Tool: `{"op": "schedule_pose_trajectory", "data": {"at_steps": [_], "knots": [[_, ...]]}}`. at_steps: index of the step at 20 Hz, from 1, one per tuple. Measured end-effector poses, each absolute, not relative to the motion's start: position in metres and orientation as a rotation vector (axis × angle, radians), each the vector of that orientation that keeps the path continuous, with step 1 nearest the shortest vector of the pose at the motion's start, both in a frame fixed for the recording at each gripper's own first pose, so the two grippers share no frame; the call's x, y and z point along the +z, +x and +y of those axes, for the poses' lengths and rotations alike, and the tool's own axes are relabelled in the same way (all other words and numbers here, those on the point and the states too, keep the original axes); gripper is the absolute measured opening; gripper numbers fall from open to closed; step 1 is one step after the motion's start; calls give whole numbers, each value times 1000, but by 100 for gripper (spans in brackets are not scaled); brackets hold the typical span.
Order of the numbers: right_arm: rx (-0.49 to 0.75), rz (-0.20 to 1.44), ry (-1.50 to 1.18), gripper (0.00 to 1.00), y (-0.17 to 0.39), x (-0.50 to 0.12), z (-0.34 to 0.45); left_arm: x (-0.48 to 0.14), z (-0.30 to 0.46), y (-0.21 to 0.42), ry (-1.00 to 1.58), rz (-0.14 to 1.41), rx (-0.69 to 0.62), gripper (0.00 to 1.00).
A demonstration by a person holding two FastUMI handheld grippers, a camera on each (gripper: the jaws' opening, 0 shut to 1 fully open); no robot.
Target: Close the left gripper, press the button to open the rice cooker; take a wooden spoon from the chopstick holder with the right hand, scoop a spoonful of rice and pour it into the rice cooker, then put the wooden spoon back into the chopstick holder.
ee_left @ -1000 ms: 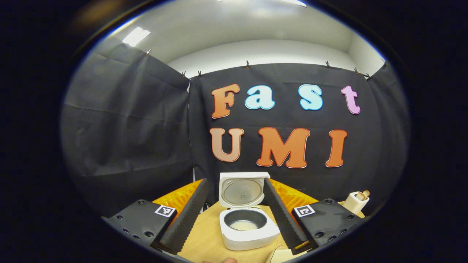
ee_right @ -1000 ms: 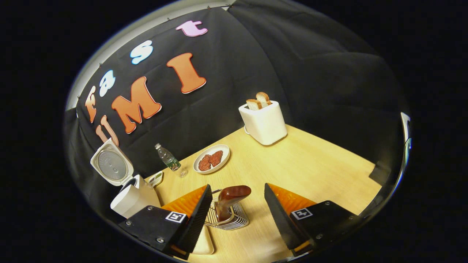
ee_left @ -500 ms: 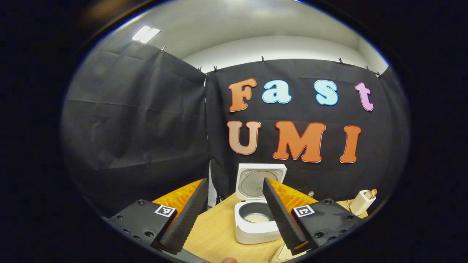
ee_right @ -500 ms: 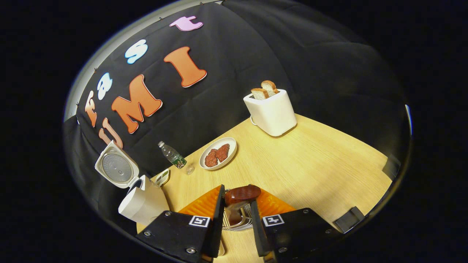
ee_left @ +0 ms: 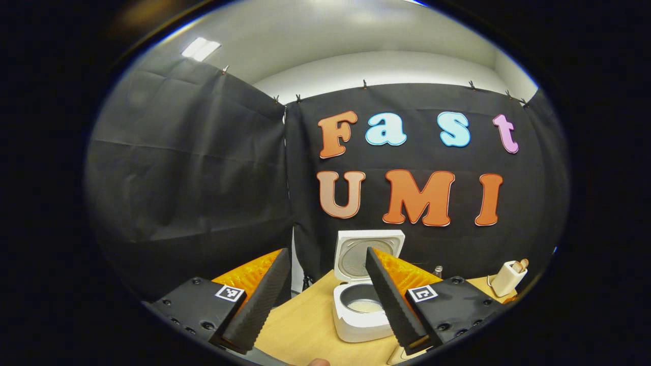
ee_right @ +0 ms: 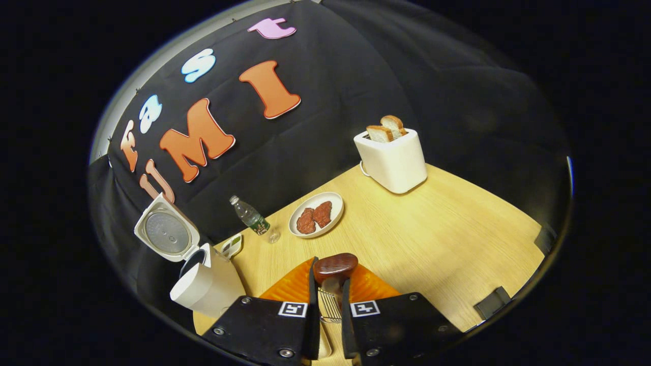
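The left tongs (ee_left: 325, 300) are held level above the table (ee_left: 305, 330), aimed at the back wall, their two ribbed fingers spread wide and nothing gripped between them. Just beyond the right finger the white rice cooker (ee_left: 363, 310) is seen near the table's back edge, its lid raised upright and pale rice lying at the bottom of the grey inner pot.

The right tongs (ee_right: 329, 305) are tilted downward over the near part of the table (ee_right: 437, 229), and their fingers are drawn in almost together on the dark brown wooden spoon (ee_right: 334, 267). The spoon's rounded end is seen standing just above the fingertips, while its shaft runs down into the wire chopstick holder (ee_right: 328, 307) glimpsed in the narrow gap between the fingers.

In the right gripper view the rice cooker (ee_right: 203, 282) is seen at the table's left edge with its lid open. A plastic bottle (ee_right: 250, 217) and a plate of meat (ee_right: 316, 221) are set along the back edge, and a white toaster (ee_right: 391, 158) holding two slices of bread is placed at the far corner
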State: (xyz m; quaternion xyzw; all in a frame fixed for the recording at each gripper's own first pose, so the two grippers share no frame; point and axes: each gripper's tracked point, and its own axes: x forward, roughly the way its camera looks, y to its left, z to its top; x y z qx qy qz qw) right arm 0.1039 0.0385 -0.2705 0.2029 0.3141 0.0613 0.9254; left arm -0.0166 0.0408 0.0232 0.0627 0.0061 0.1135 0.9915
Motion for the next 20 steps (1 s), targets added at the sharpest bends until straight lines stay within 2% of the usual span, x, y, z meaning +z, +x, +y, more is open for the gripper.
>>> {"op": "schedule_pose_trajectory", "data": {"at_steps": [3, 9, 15, 20], "knots": [[71, 605, 411, 13, 100, -247, 37, 26, 53, 0, 126, 15, 181, 100], [15, 505, 283, 13, 73, -184, 46, 14, 81, 29, 80, 61, 72, 100], [63, 475, 216, 13, 27, -148, 99, 0, 101, 58, 100, 89, -43, 100], [160, 494, 103, 13, 7, -170, 153, -15, 105, 64, 60, 135, -124, 100]]}}
